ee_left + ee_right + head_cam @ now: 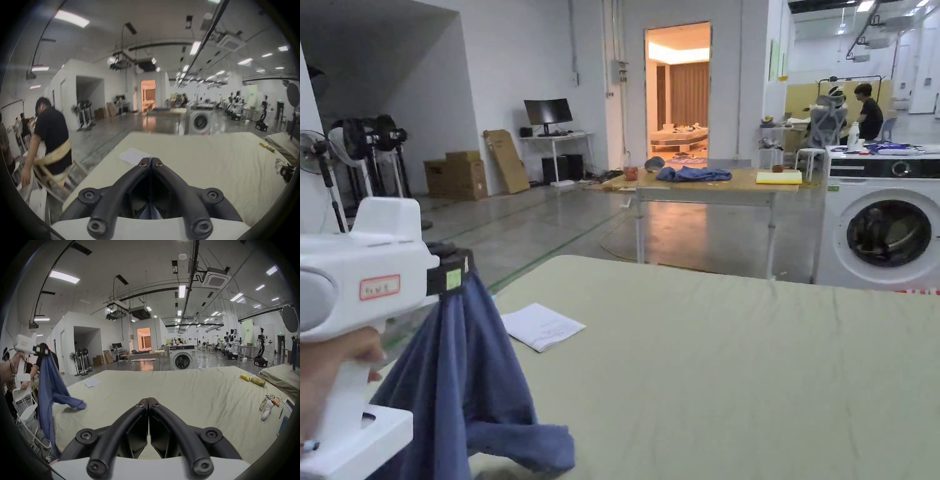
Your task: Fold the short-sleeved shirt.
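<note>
A blue short-sleeved shirt (464, 381) hangs bunched from my left gripper (457, 267) at the lower left of the head view, raised above the pale green table (725, 375). Its lower end trails onto the table's left edge. The right gripper view has the same shirt (50, 386) dangling from the left gripper (42, 349), one part lying on the table. In the left gripper view the jaws meet at my left gripper (150, 160), with blue cloth (150, 212) below them. My right gripper (148, 400) is shut with nothing in it, low over the table's near side.
A white sheet of paper (542, 325) lies near the table's left edge. Snack packs (253, 380), a white sock (267, 408) and small items sit at the right side. A washing machine (884, 231) and another table (706, 184) stand beyond. A person (50, 133) bends at the left.
</note>
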`<state>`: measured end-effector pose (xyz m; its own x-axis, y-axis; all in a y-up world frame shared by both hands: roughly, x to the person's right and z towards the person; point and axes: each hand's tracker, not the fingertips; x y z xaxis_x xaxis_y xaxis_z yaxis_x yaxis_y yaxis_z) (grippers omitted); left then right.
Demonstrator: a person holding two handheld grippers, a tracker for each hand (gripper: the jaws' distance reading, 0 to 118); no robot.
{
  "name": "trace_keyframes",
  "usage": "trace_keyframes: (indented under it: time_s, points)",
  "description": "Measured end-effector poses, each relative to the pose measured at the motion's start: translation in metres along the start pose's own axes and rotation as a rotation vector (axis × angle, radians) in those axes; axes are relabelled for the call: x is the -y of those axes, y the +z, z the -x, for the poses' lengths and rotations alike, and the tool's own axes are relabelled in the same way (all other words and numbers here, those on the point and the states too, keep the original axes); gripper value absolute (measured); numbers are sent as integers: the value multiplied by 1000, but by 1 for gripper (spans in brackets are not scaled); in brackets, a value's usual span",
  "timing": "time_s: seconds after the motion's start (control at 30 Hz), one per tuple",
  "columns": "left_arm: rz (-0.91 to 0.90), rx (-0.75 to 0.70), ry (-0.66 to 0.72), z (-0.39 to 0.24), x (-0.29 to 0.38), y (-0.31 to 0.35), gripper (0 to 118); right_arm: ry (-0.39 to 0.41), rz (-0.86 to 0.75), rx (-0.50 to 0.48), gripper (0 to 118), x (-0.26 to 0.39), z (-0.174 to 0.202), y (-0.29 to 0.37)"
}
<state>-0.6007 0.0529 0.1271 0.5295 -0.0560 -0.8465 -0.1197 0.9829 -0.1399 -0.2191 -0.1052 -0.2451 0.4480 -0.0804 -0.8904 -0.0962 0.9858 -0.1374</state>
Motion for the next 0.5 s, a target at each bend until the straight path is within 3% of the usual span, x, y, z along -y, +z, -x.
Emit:
trace_keyframes:
  time_s: [0.13, 0.3, 0.5]
  points:
    - [-135, 162, -80, -66, -79, 42, 0, 4, -60, 29, 0, -16, -11, 23]
    - [-176, 410, -2, -147, -139, 62, 0, -16, -112, 79, 0, -28, -30, 50]
    - [-4, 588, -78, -254, -132, 40, 0, -25, -152, 165, 0, -37, -62, 81]
